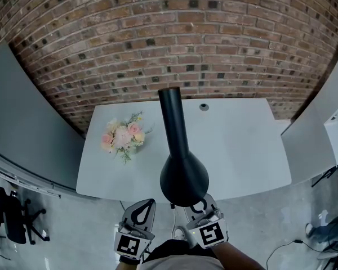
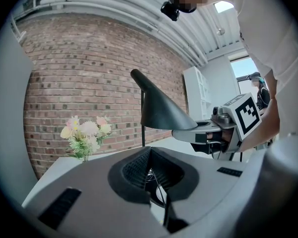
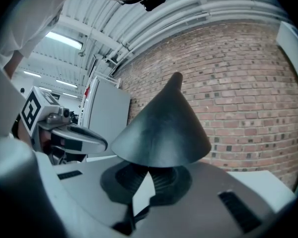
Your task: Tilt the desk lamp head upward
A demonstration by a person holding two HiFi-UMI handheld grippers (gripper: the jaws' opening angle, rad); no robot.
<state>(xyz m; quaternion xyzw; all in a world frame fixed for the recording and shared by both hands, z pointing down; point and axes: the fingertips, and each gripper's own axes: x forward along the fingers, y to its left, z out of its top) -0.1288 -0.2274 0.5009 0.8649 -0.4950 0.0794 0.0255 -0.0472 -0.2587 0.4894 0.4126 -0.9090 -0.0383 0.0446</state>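
The black cone-shaped lamp head hangs over the front edge of the white table, and its neck runs back toward the brick wall. My right gripper is shut, its tips tucked just under the near rim of the lamp head. From the left gripper view, the right gripper reaches in beneath the shade. My left gripper is shut and holds nothing, a little left of the shade and apart from it.
A small bouquet of pale flowers stands on the table's left part. A small round fitting sits at the table's back edge. A brick wall rises behind the table. A black chair stands on the floor at far left.
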